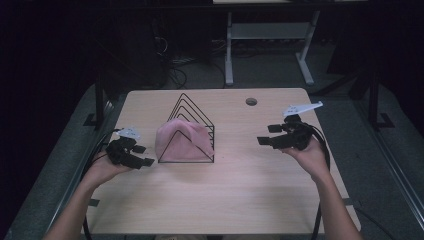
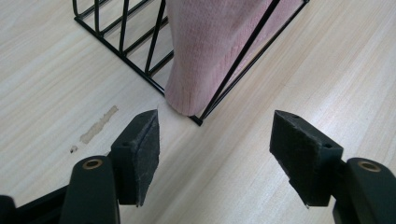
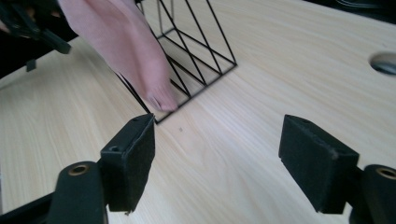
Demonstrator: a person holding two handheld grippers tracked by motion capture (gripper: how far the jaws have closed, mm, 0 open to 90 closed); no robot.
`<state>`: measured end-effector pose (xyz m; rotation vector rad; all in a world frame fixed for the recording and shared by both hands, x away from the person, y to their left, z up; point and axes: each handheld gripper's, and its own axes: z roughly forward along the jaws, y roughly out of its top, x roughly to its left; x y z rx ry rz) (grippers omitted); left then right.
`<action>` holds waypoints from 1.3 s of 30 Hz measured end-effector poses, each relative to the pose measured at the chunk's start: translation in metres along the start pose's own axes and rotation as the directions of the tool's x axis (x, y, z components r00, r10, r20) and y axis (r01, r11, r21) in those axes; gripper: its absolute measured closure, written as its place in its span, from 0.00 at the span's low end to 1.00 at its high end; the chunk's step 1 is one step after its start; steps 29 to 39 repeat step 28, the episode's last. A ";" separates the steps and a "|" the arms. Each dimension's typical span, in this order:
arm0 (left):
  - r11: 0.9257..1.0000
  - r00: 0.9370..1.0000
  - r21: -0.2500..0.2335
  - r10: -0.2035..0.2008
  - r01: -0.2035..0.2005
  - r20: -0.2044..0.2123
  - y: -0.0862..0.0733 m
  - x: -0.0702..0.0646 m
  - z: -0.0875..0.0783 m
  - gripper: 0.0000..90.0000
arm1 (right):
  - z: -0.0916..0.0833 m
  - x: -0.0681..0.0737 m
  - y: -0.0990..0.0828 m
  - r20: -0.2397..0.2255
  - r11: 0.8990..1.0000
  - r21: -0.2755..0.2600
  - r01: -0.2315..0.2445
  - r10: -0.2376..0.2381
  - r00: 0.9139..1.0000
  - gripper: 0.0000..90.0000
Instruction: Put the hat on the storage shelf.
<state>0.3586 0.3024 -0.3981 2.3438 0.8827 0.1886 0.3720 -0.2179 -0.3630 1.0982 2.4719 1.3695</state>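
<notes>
Looking down from the high view, I have the black wire rack [image 1: 192, 131] standing at centre frame on the light wood tabletop [image 1: 235, 190], a little left of the middle. Pink cloth [image 1: 177, 142] is draped over its near end, bulging out past the wire on the left side and hanging down to the tabletop.

Left claw [image 1: 141, 155] sits at left of frame, just beside the cloth, not touching it. Jaws stand apart, nothing between them. In the left gripper view both black pads [image 2: 145, 154] show bare at the bottom of the frame, with open tabletop [image 2: 60, 84] between. Lower corner of the cloth [image 2: 205, 60] hangs at upper centre, its hem resting where the rack's [image 2: 126, 51] base wires meet in a corner. Pale scuff mark [image 2: 98, 125] on the wood at left of frame.

Right claw [image 1: 268, 135] is at right of frame, well apart from the rack, pointing left toward it. Jaws apart, holding nothing. In the right gripper view the pads [image 3: 133, 161] frame bare tabletop [image 3: 289, 70]; rack [image 3: 196, 60] and cloth [image 3: 130, 51] sit at upper left, cloth tip down at the rack's base corner. Left claw [image 3: 32, 28] is dimly seen at the top left corner. Round cable hole [image 1: 251, 101] lies at upper right of the tabletop in the high view, and at the right edge [image 3: 385, 63] in the right gripper view.

Both forearms enter from the bottom of the high view.
</notes>
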 end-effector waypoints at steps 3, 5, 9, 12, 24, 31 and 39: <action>1.000 1.000 -0.007 -0.006 0.006 0.000 -0.004 0.000 -0.001 0.36 | -0.006 -0.003 -0.010 0.017 1.000 0.001 -0.013 0.013 1.000 0.29; 1.000 1.000 -0.011 -0.013 0.013 -0.005 -0.008 -0.001 -0.001 0.35 | -0.014 -0.007 -0.027 0.038 1.000 -0.003 -0.029 0.029 0.999 0.29; 0.999 1.000 -0.018 -0.027 0.027 -0.016 -0.013 0.000 -0.002 0.35 | -0.024 -0.010 -0.045 0.063 0.999 -0.014 -0.037 0.038 0.997 0.29; 0.999 0.999 -0.026 -0.024 0.023 -0.029 -0.015 -0.003 -0.004 0.34 | -0.030 -0.010 -0.059 0.080 0.999 -0.020 -0.046 0.047 0.996 0.29; 0.996 0.996 -0.090 -0.035 0.028 -0.086 -0.029 -0.024 -0.005 0.32 | -0.041 -0.001 -0.110 0.123 0.996 -0.009 -0.092 0.092 0.988 0.25; 0.992 0.994 -0.111 -0.066 0.056 -0.089 -0.037 -0.029 -0.001 0.32 | -0.042 0.010 -0.126 0.145 0.997 -0.012 -0.077 0.078 0.986 0.23; 0.992 0.994 -0.111 -0.066 0.056 -0.089 -0.037 -0.029 -0.001 0.32 | -0.042 0.010 -0.126 0.145 0.997 -0.012 -0.077 0.078 0.986 0.23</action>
